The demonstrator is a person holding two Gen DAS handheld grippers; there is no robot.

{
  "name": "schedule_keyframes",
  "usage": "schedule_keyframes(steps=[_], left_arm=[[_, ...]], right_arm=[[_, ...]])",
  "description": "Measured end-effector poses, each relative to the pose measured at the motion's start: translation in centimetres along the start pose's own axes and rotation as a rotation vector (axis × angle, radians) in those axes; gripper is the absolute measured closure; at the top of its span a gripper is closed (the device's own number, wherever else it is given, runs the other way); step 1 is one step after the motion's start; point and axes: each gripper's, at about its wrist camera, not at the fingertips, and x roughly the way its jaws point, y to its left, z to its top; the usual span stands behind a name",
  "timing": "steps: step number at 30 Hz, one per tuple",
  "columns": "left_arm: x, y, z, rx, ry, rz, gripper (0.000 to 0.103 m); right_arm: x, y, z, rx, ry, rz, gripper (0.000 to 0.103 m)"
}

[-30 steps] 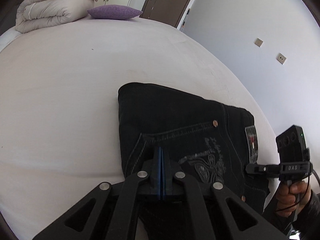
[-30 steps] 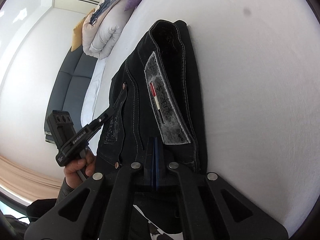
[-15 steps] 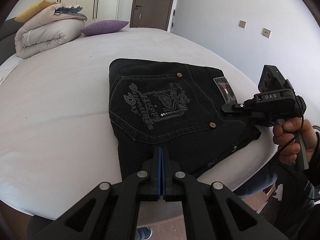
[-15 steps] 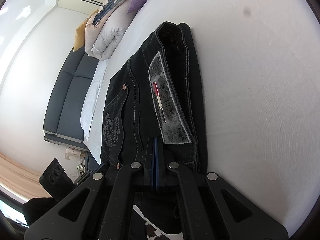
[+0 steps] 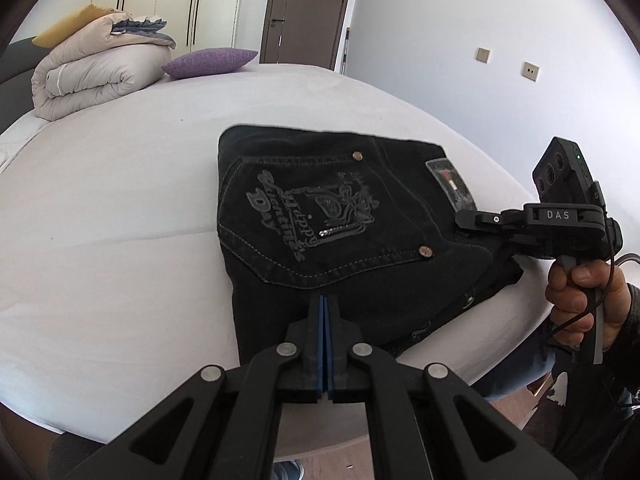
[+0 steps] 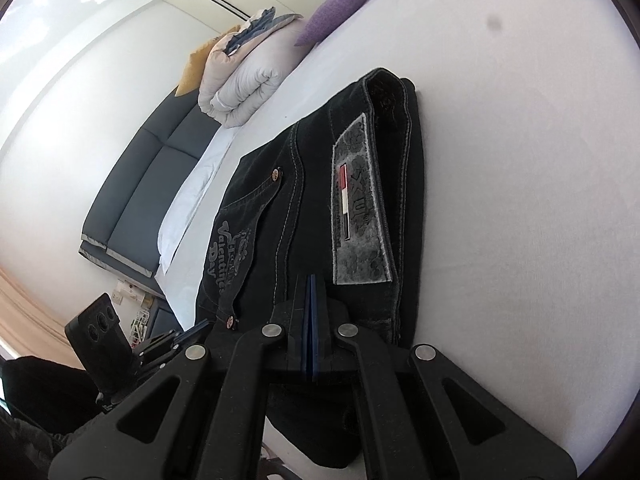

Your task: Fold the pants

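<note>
Black jeans (image 5: pixel 320 220), folded into a compact rectangle, lie near the corner of the white bed (image 5: pixel 100 220) with the printed back pocket and grey waist label (image 6: pixel 356 216) facing up. My left gripper (image 5: pixel 324 300) hovers over their near edge; its blue pads are almost together and just starting to part, with nothing between them. It also shows low at the left of the right wrist view (image 6: pixel 192 330). My right gripper (image 6: pixel 310 280) is shut and empty, its tips over the waistband end just below the label, seen from the side in the left wrist view (image 5: pixel 460 216).
A rolled quilt (image 5: pixel 96 76) and a purple pillow (image 5: pixel 208 62) sit at the far end of the bed. A dark sofa (image 6: pixel 132 204) stands beyond the bed's side. A person's hand (image 5: pixel 580 300) holds the right gripper off the bed corner.
The left gripper drew back from above the pocket to the near edge of the jeans, so the whole folded stack now shows. The right gripper rolled slightly and stayed at the waistband.
</note>
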Motion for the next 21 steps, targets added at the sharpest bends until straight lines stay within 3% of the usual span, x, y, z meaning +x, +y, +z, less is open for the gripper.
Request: schedule_keyframes(steps=[1,2,3,5,6,7,8,10,12,13,15,16,17,21], left_arm=[[-0.8,0.2,0.4,-0.008,-0.02,0.002,0.096],[-1.8,0.6,1.0,-0.021,-0.049,0.011,0.077],[-2.6,1.1,1.5,-0.042,-0.08,0.02,0.048],[-3.3,2.8,2.6,-0.106,-0.122,0.012,0.03],[-3.1,3.8,3.1,-0.14,-0.117,0.0,0.031],[-2.5,4.7,3.6,-0.168,-0.1,-0.003,0.031],[-1.6,5.4,4.2,-0.187,-0.073,-0.002,0.031],[0.4,6.7,4.9,-0.21,-0.016,-0.015,0.033],[2.5,7.9,5.5,-0.254,0.044,-0.037,0.053],[3.4,8.5,5.7,-0.272,0.074,-0.044,0.056],[5.0,9.2,6.3,-0.285,0.117,-0.05,0.056],[5.5,9.3,6.6,-0.284,0.136,-0.057,0.056],[6.1,9.4,6.9,-0.285,0.157,-0.067,0.056],[8.0,9.7,7.5,-0.31,0.228,-0.101,0.052]], right_arm=[[-0.7,0.3,0.1,-0.003,-0.002,0.012,0.099],[-1.3,0.6,0.2,-0.009,-0.002,0.01,0.098],[-2.2,0.9,0.3,-0.02,-0.009,0.008,0.097],[-3.9,1.2,0.9,-0.032,-0.047,0.013,0.082],[-4.6,1.1,1.3,-0.021,-0.063,0.005,0.074],[-5.0,0.9,1.9,0.005,-0.075,-0.004,0.047],[-5.5,0.3,2.4,0.047,-0.091,-0.003,0.03],[-6.0,-0.5,3.2,0.096,-0.112,0.013,0.029],[-5.6,-1.7,4.1,0.142,-0.078,-0.025,0.029],[-5.1,-2.4,4.4,0.173,-0.044,-0.034,0.031],[-4.0,-3.5,5.0,0.219,0.024,-0.052,0.037],[-3.3,-3.6,5.3,0.236,0.05,-0.068,0.047],[-2.8,-4.0,5.6,0.252,0.074,-0.072,0.05],[-0.7,-4.2,6.9,0.289,0.144,-0.064,0.056]])
